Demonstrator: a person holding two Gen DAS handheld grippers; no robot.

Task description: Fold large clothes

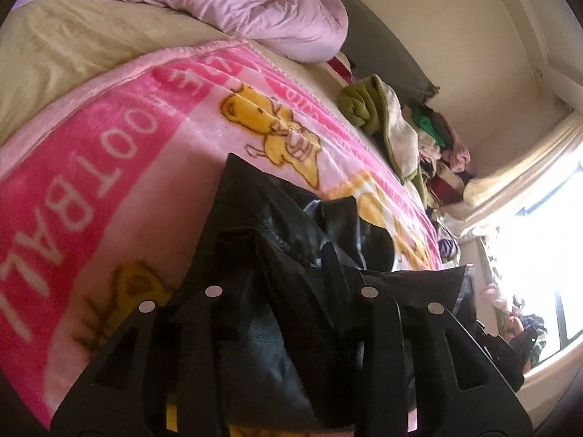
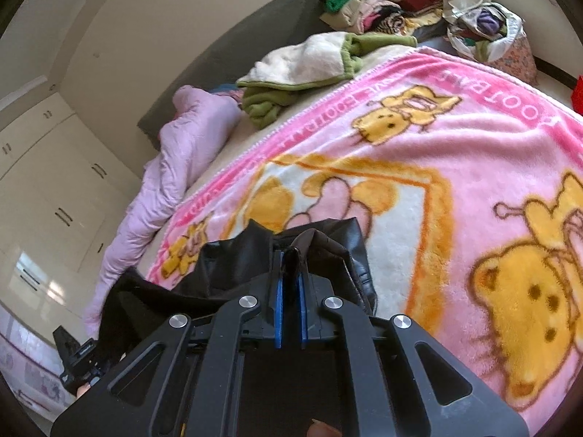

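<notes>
Both black grippers have slotted linkage arms with round silver pivot bolts; the right gripper [image 2: 290, 284] has blue-edged fingers [image 2: 278, 313]

Your jacket [image 2: 255, 266] lies on the blanket [image 2: 473, 167] spread over the bed [image 1: 65, 51], at its near edge. Beyond the blanket you have a fleece garment [image 2: 309, 69]; a quilt [image 2: 175, 167] lies bunched to its left, and a clothes pile [image 2: 382, 3] sits farther back.

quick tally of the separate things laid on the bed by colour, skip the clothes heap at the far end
black: 1, the leather jacket pinched in the right gripper
pink: 2, the cartoon blanket and the quilt
green and cream: 1, the fleece
total: 4
</notes>
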